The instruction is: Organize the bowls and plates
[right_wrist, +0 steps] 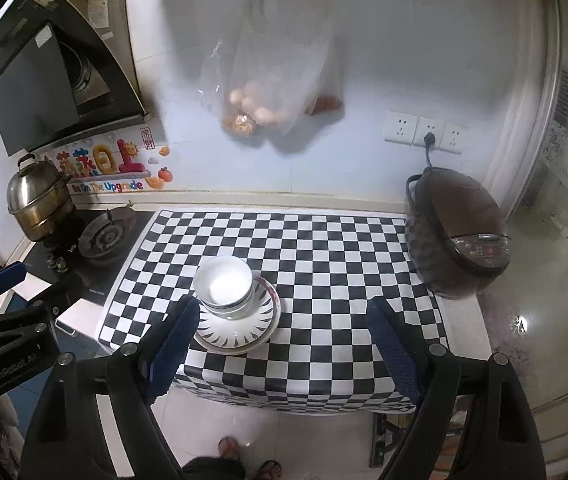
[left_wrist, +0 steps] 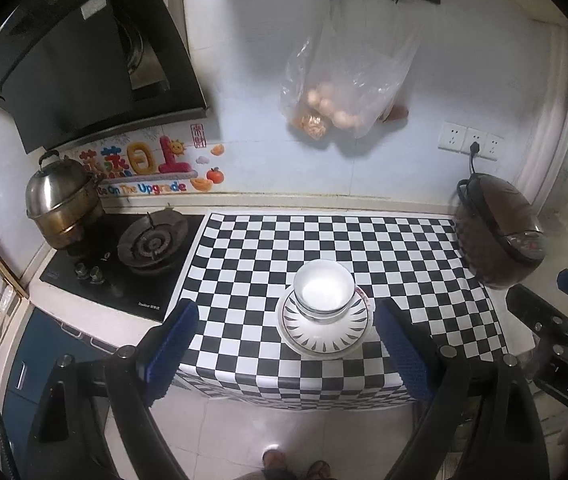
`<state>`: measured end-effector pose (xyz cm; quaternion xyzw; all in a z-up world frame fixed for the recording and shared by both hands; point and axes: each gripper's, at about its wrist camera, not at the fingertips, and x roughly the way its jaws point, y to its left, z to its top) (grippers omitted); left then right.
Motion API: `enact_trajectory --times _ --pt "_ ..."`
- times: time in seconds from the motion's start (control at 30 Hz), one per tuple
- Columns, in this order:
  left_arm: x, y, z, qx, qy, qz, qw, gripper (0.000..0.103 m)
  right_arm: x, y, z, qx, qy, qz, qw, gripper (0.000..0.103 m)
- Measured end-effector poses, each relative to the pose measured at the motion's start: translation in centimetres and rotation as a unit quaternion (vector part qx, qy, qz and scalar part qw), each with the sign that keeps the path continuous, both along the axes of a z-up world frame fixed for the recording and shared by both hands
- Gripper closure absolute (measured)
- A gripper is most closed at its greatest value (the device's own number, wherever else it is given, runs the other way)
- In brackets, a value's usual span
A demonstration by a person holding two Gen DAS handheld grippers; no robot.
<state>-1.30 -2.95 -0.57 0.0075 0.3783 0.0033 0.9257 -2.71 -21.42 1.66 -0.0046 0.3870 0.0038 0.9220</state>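
White bowls (left_wrist: 324, 290) are stacked on a patterned plate (left_wrist: 324, 334) near the front edge of the checkered counter (left_wrist: 364, 248). My left gripper (left_wrist: 290, 344) is open and empty, held back from the stack with its blue pads on either side. In the right wrist view the bowls (right_wrist: 223, 284) sit on the plate stack (right_wrist: 235, 332), with a red-rimmed plate edge showing beneath. My right gripper (right_wrist: 284, 332) is open and empty, its left pad (right_wrist: 175, 340) close to the plate's left rim.
A brown rice cooker (left_wrist: 500, 236) stands at the counter's right end. A gas hob (left_wrist: 151, 240) and steel pot (left_wrist: 59, 200) are on the left. A bag of eggs (left_wrist: 344, 92) hangs on the wall.
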Motion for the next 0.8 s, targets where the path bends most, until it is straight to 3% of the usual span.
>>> enact_trajectory --times 0.8 --pt "-4.2 2.2 1.3 -0.004 -0.019 -0.024 0.9995 0.013 -5.9 3.1 2.1 -0.013 -0.026 -0.036 0.999 0.015"
